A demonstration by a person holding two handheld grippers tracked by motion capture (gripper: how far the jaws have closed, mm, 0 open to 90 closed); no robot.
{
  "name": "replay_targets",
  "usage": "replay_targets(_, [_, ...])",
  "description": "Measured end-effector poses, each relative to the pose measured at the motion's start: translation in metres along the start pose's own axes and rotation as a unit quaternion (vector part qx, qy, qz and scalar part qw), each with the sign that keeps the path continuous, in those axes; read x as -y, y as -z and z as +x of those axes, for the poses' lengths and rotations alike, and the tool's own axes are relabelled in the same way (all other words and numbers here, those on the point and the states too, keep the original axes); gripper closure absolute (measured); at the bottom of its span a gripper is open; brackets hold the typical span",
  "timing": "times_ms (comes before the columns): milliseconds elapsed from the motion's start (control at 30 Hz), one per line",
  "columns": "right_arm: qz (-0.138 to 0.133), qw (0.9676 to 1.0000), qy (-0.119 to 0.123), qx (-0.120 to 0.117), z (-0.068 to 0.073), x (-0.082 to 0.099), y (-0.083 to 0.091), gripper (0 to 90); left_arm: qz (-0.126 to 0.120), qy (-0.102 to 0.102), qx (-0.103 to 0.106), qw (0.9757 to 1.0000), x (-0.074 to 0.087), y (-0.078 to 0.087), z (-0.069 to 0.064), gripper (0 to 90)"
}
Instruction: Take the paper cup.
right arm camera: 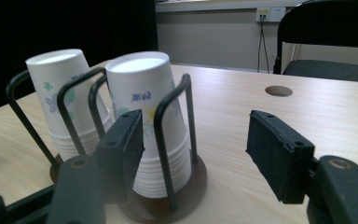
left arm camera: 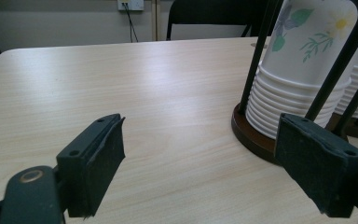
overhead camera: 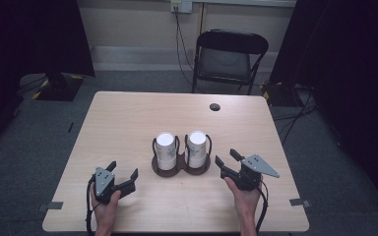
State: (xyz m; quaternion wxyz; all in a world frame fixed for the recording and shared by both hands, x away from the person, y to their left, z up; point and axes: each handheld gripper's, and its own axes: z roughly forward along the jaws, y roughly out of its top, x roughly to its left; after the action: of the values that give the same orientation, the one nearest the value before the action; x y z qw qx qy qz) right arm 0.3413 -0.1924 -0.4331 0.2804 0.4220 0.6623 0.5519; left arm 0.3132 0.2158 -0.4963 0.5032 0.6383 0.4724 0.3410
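Nothing looks started: both stacks of paper cups (overhead camera: 166,150) (overhead camera: 197,147) sit untouched in their wire holder (overhead camera: 180,166) mid-table, the left gripper (overhead camera: 124,181) and right gripper (overhead camera: 227,158) flanking it, jaws apart, empty.

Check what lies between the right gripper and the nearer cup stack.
Nothing: in the high view, bare table separates the right gripper from the right cup stack, whose black wire holder surrounds it.

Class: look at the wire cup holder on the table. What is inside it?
The wire cup holder contains two stacks of upside-down floral paper cups, one per ring. Whatever lies beneath or inside the stacks is covered.
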Motion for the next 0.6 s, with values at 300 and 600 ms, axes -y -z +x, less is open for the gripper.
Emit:
replay_targets(300, [0.000,0.9998,0.009,-0.017,0.007,-0.014,-0.012,34.7,0.001,-0.001,0.000,1.0000,0.000,0.000,0.000,15.8])
replay_targets(600, [-0.001,0.9991,0.024,-0.035,0.013,-0.029,-0.025,34.8,0.005,-0.003,-0.005,1.0000,0.000,-0.001,-0.001,15.8])
